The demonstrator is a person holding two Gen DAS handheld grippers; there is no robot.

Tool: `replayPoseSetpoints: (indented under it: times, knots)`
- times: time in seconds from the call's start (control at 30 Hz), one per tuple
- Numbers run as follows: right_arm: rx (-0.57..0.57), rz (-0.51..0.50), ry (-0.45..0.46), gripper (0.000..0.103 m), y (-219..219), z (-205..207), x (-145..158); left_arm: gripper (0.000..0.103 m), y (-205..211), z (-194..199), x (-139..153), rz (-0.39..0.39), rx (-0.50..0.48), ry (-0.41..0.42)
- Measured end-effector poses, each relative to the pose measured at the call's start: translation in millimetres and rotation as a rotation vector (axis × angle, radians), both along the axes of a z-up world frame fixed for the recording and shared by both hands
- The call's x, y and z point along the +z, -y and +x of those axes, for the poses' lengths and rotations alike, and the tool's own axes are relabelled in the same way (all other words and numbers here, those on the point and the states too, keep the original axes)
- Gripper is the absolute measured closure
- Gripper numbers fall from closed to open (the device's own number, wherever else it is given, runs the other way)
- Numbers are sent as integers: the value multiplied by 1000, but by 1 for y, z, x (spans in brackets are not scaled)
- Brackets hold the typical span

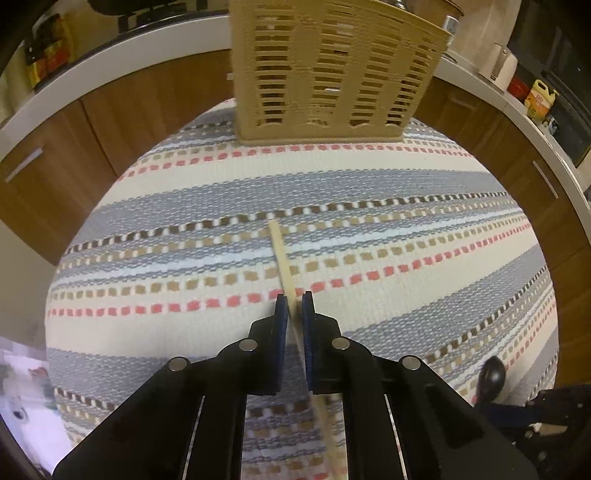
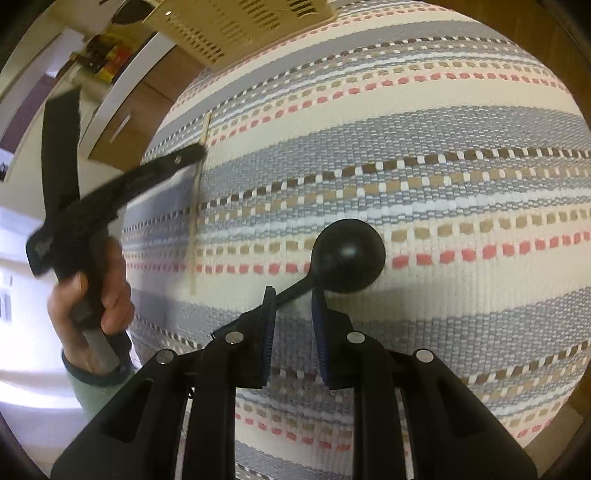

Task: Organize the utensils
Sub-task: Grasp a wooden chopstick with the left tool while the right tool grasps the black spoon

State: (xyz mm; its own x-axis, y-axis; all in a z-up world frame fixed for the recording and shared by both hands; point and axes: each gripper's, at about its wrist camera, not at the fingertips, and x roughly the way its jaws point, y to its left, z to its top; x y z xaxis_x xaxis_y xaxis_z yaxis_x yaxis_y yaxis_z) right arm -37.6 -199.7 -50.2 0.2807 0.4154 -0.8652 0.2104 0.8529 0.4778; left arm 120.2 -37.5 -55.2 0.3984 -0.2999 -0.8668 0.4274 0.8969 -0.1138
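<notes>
My left gripper is shut on a pale wooden stick that points forward toward the beige slotted utensil basket standing at the far edge of the striped cloth. In the right wrist view the left gripper holds the stick above the cloth. My right gripper stands around the handle of a black ladle lying on the cloth; its jaws are a little apart, and the handle touches the left pad. The ladle's bowl also shows in the left wrist view.
The striped woven cloth covers the round table. Wooden cabinets with a white counter curve behind it. Bottles and jars stand on the counter. The basket shows at the top of the right wrist view.
</notes>
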Motion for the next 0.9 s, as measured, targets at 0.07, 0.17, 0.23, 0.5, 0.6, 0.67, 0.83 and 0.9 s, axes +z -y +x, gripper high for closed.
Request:
replayPoseSetpoints:
  times: [0.07,0.17,0.23,0.5,0.6,0.67,0.83,0.9]
  knots:
    - [1,-6,8,75,4,-2,3,97,-8,2,1,-16,2,-8]
    - [-43,6,6,73,11,-3,5,97,-12,2,2,-33,4,-10]
    - [-71,3,15,67,14,1,5,97,-14,1,3,-48,2,-14]
    - [38,-273,76,62,-20,36,13,94,-28,0,0,-101,7,-46]
    - [126,-374,75,63,-37,40,9,93,-31,3,0,-112,4,-67]
    - [170,-433,75,73,-43,41,9,91,-29,7,2,-81,12,-59]
    - [211,-447,67,93,-35,45,7,78,-8,22,4,-11,-15,-71]
    - [228,-428,60,94,-31,46,7,78,4,25,4,45,-30,-59]
